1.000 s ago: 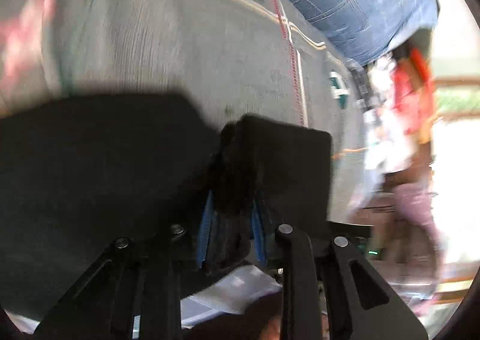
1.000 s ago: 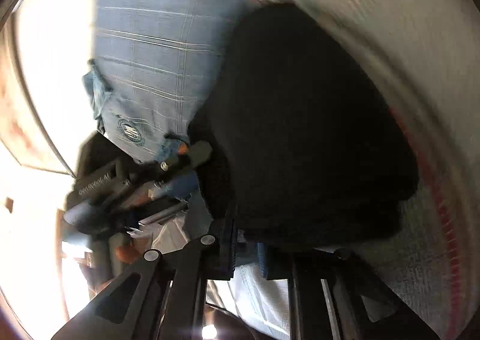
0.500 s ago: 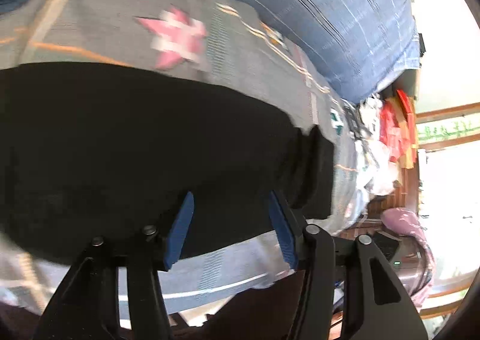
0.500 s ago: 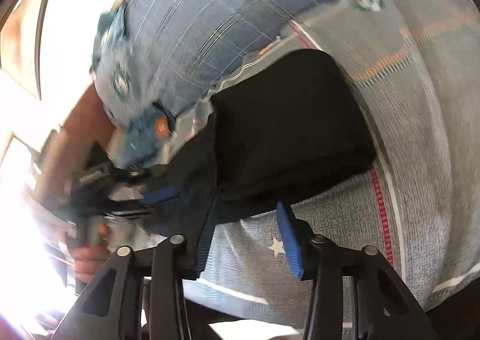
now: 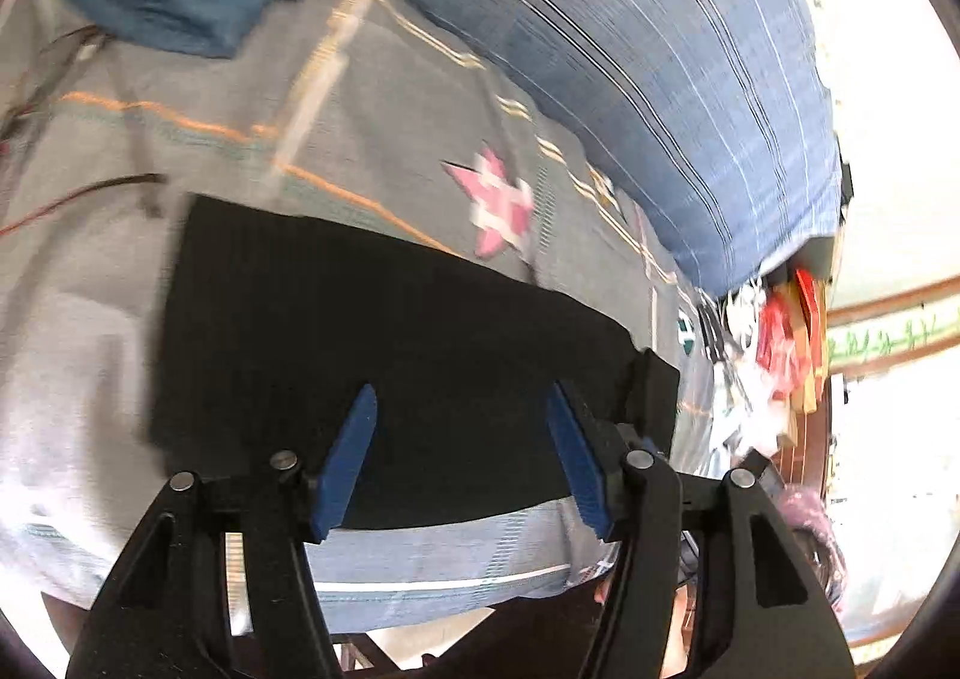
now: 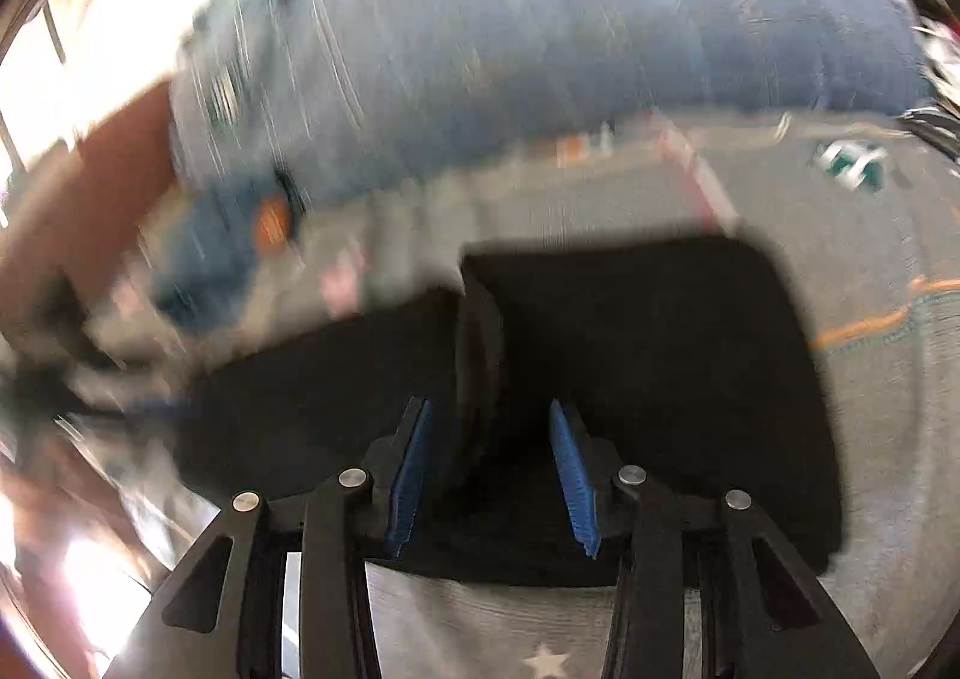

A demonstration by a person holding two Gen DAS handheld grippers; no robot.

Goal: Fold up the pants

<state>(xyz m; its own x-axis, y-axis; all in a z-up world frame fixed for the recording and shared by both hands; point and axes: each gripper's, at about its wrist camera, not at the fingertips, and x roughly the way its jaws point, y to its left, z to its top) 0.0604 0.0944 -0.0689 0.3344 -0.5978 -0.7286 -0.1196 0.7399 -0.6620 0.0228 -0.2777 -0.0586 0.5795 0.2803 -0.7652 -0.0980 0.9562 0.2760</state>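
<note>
2 tongs (image 5: 461,457) (image 6: 491,475) (angled down) hang open above black pants (image 5: 390,355).

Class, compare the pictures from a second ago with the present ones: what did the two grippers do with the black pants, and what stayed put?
Both grippers let go. The left gripper and right gripper, earlier clamped on the black pants, have just been opening and have drawn back above the pants; nothing is pinched between their pads. The pants lie folded on the grey bedspread; the blue blanket is unchanged.
</note>
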